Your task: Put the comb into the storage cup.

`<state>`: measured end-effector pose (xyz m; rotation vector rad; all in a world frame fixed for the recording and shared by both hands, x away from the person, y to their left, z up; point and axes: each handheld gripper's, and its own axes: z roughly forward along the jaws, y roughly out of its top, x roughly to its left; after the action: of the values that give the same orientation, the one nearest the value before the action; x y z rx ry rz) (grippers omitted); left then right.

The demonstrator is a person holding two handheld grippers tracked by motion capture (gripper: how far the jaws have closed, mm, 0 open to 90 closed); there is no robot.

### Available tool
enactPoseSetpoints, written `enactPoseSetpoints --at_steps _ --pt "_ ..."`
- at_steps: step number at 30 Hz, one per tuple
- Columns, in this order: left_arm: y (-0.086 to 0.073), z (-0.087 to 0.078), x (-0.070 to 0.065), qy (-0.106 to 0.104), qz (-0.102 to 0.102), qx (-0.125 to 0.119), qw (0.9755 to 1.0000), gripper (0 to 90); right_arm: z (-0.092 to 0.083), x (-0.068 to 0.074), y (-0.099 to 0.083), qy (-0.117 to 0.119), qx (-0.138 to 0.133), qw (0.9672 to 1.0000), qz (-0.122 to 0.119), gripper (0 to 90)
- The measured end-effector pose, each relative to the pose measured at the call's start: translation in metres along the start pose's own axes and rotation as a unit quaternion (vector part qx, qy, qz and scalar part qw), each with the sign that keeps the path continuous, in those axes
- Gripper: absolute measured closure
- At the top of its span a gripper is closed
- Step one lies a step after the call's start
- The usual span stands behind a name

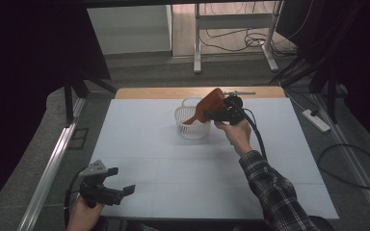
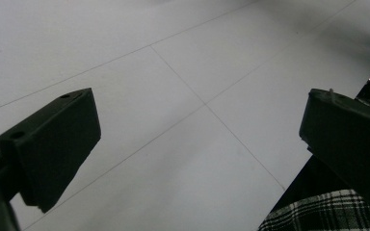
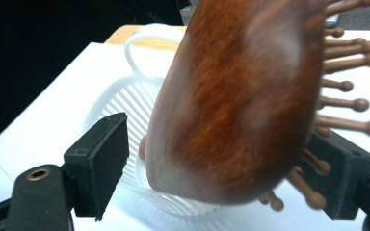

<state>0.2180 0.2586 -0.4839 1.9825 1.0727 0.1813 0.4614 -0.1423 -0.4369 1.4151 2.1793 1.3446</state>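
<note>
Wooden brush (image 3: pixel 236 96) sits between the jaws of your right gripper (image 1: pixel 220 114), head up and tilted, handle dipping into the white basket (image 1: pixel 192 126) just above the middle of the high view. In the right gripper view the left pad stands clear of the wood, and the right pad sits among the bristle pins, so the jaws are parted and the brush looks loose or already slipping; I can't tell whether the right pad still bears on it. The risk from here: the brush could tip over the rim and topple the light basket, or snag a pin on the pad as you pull away. Back straight off rather than sideways. You have wide bare table (image 1: pixel 139 144) to the left and below the basket; the far edge is close behind it. Your left gripper (image 1: pixel 118 190) rests at the lower left corner, jaws apart and empty.
</note>
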Motion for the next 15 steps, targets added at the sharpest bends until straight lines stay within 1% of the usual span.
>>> enactPoseSetpoints --at_steps 2,7,10,15 --pt "0.0 0.0001 -0.0002 0.0 0.0 0.0 1.0 0.7 -0.0007 0.0002 -0.0002 0.002 0.004 1.0 -0.006 17.7" --pt "0.0 0.0 -0.0001 0.0 -0.001 0.0 1.0 0.7 -0.0023 0.0002 -0.0001 0.007 0.009 0.9999 -0.01 17.5" --pt "0.0 0.0001 -0.0002 0.0 0.0 0.0 1.0 0.7 -0.0039 0.0014 -0.0003 0.009 0.018 0.9996 -0.02 17.6" --pt "0.0 0.0001 -0.0002 0.0 -0.001 0.0 1.0 0.7 -0.0057 0.002 -0.0016 0.006 0.03 0.999 -0.032 17.5"
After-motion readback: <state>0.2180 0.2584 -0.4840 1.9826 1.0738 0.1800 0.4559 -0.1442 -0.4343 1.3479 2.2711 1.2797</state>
